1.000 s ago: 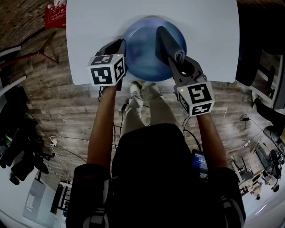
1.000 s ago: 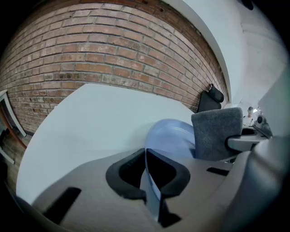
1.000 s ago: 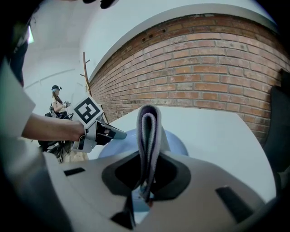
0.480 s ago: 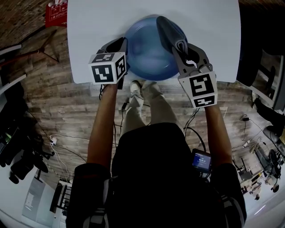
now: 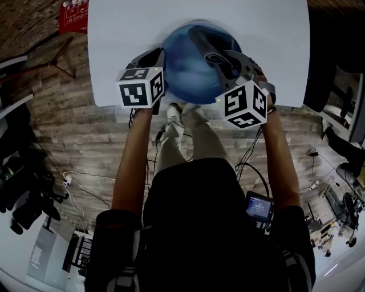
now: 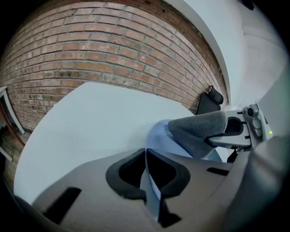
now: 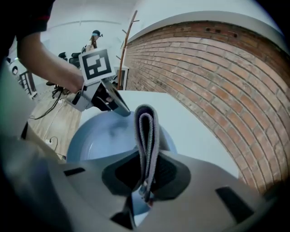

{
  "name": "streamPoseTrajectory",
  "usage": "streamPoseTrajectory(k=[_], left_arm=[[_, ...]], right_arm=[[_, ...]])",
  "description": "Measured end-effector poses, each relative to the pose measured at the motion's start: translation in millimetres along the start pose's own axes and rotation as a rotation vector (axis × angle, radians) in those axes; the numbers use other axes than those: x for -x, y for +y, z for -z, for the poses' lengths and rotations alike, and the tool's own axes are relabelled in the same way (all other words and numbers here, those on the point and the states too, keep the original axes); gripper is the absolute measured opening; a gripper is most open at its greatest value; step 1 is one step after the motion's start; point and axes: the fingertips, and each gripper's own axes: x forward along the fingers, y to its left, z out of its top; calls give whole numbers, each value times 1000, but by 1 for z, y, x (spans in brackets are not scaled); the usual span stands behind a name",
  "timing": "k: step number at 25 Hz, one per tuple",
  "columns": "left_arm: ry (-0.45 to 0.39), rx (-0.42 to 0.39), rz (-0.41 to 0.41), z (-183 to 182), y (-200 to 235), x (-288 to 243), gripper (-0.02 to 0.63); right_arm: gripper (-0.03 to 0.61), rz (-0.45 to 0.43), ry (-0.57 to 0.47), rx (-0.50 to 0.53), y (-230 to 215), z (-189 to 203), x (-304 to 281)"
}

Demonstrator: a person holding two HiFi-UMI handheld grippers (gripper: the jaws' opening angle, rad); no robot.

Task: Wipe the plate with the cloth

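A blue plate (image 5: 182, 77) rests near the front edge of the white table (image 5: 114, 40). My left gripper (image 5: 156, 59) is shut on the plate's left rim; in the left gripper view the thin rim (image 6: 149, 181) runs between the pads. A folded grey cloth (image 5: 206, 44) is held in my shut right gripper (image 5: 228, 64), which reaches in from the right and lays the cloth over the plate's inside. In the right gripper view the cloth (image 7: 146, 136) stands on edge between the jaws, above the plate (image 7: 97, 140). The left gripper (image 7: 113, 102) shows beyond it.
The table's near edge (image 5: 171, 105) runs just under both grippers. A brick wall (image 6: 90, 59) stands behind the table. On the wooden floor lie a red object (image 5: 71, 17) at the far left, cables (image 5: 85, 179) and dark equipment (image 5: 23, 194).
My right gripper has rolled over and shifted left with the cloth, which now lies nearer the plate's middle. The left gripper and plate have stayed put.
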Motion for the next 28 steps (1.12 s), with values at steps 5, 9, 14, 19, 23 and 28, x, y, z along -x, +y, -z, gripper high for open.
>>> streamPoseTrajectory(k=[5,9,14,19,23,28], left_arm=[[1,2,1,0,0,0,28],[2,2,6,0,-1,0,28],[2,5,12,0,-1,1,28],[2,8,14,0,-1,0,28],[-1,9,16,1,1,0,28],[-1,18,20,1,-1,0,28]], right_arm=[[53,-41,62,90,16,5,-19],[53,-73,101,124,26,9,-31],[52,-91,172,212,35,21,-43],[54,-106,185,172,34,21,-45],[54,-107,190,144,33,21,-46],[53,-102,206,142,32,24,-44]])
